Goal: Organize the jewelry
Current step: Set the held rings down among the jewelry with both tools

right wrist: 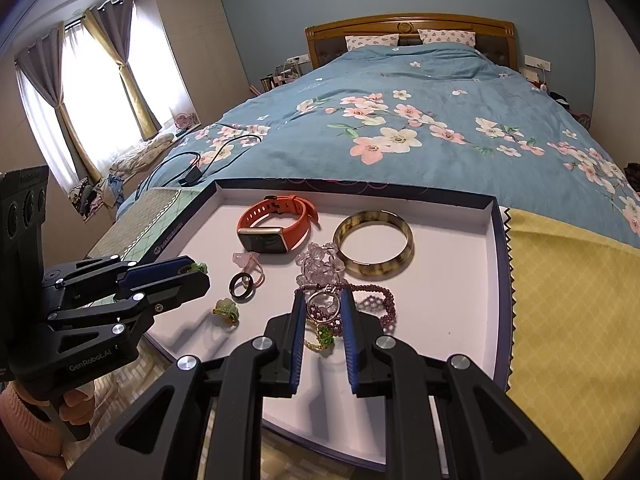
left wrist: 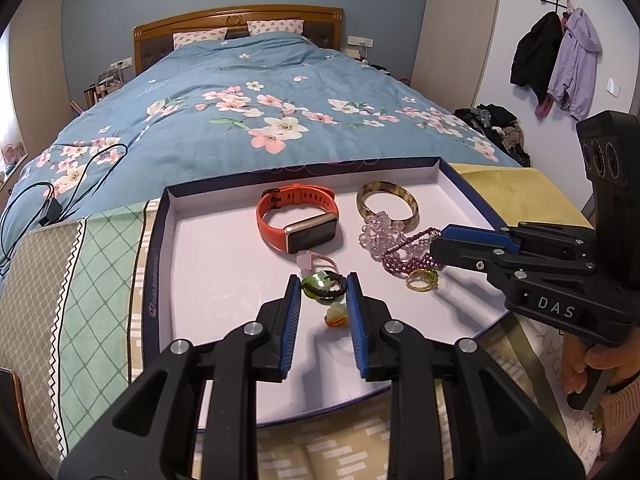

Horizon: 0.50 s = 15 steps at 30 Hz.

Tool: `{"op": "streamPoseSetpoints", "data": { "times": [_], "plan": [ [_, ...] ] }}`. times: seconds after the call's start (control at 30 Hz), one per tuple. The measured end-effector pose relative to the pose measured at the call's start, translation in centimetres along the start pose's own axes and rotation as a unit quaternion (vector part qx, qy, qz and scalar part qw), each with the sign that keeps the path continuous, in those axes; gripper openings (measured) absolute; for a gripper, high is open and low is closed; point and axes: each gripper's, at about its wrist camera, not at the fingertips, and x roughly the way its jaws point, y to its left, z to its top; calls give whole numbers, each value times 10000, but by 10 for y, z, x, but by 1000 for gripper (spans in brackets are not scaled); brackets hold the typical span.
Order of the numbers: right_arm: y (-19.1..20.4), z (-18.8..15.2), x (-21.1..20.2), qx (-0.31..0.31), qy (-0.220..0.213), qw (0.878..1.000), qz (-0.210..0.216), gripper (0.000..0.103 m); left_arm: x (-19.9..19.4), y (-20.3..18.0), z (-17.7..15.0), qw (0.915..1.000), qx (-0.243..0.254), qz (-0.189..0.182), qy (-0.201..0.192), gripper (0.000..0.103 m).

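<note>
Blue floral quilt (left wrist: 240,120): covers the bed behind the work, with no jewelry on it.
Tray (left wrist: 154,264): a dark-rimmed, white-floored box lid on the bench at the foot of the bed, and every piece lies inside it.
Left gripper (left wrist: 323,280): jaws drawn narrow, seemingly clamped on the green pendant (left wrist: 313,285), which peeks out at its tip in the right wrist view.
Right gripper (right wrist: 322,300): jaws narrow too. A silvery ring (right wrist: 310,300) spans the gap and looks pinched, though contact is hard to confirm.
Orange watch (left wrist: 312,234): at the far middle of the tray, strap looped and face toward the grippers.
Bangle (right wrist: 372,270): lies flat, to the right of the watch.
Crystal bracelet (right wrist: 320,262): heaped against the bangle's near-left edge.
Purple bracelet (right wrist: 380,300): tangled beneath and beside the right gripper's tips.
Black ring (right wrist: 233,288): loose on the floor between the two grippers.
Pink heart charm (right wrist: 242,260): just beyond the black ring.
Yellow-green ring (right wrist: 322,336): under the right gripper's jaws.
Small green charm (right wrist: 226,308): nearest the tray's front edge.
Key relation: the bare floor (left wrist: 224,264) lies on the left gripper's side, so that hand is likely the nearer one for setting pieces apart.
</note>
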Motion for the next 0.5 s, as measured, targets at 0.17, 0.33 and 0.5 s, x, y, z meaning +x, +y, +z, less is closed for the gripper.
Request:
{"op": "streamPoseSetpoints", "data": {
  "times": [0.17, 0.33, 0.5],
  "plan": [
    [0, 1, 2, 4, 22, 10000, -25, 16, 3, 1, 0, 10000, -20, 23, 30, 23],
    [-1, 2, 6, -2, 67, 10000, -46, 16, 7, 2, 1, 10000, -46, 37, 59, 23],
    [-1, 3, 7, -11, 77, 10000, -50, 16, 9, 3, 1, 9999, -65, 47, 85, 23]
  ]
}}
